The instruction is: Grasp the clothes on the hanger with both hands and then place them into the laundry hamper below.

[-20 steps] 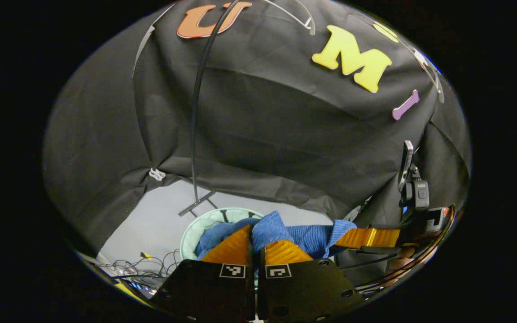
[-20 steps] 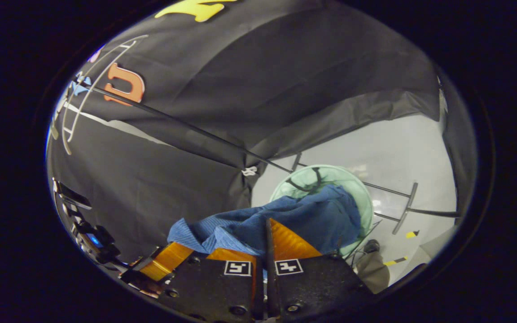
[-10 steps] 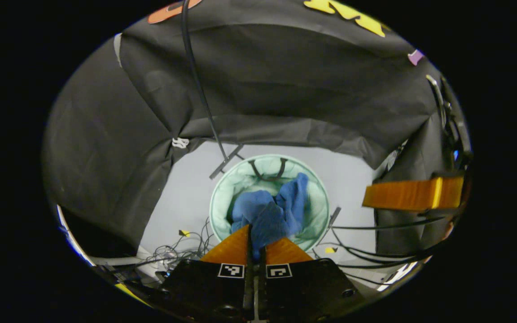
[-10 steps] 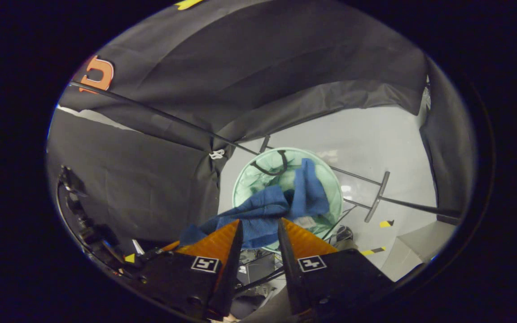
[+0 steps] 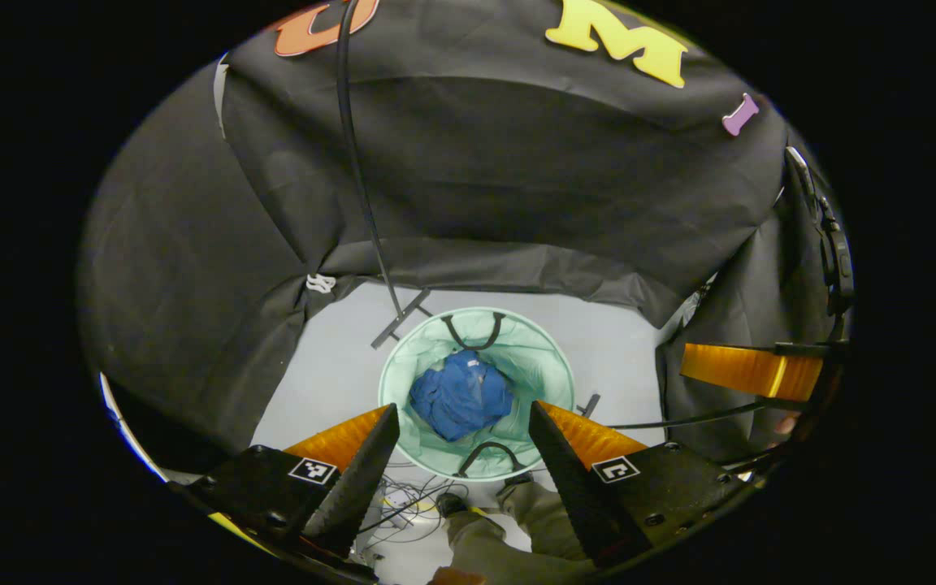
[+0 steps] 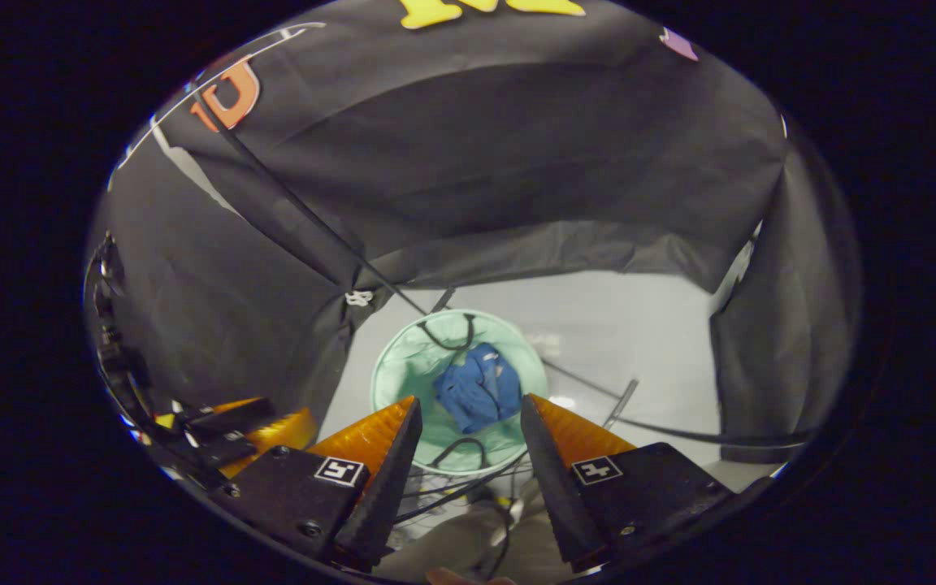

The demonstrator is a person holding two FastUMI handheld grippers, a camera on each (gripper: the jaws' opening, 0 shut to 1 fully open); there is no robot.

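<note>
I see the blue garment bunched inside the green hamper on the pale grey floor. My left claw and right claw both gape, released, above it.

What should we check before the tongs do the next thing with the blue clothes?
1. Clothes inside the hamper: ok, bunched at the bottom.
2. Nothing draped over the rim: ok.
3. Left tongs open and empty: ok.
4. Right tongs open and empty: ok.
5. Hamper upright on the floor: ok.
6. More clothes left on the hanger: cannot tell.
</note>
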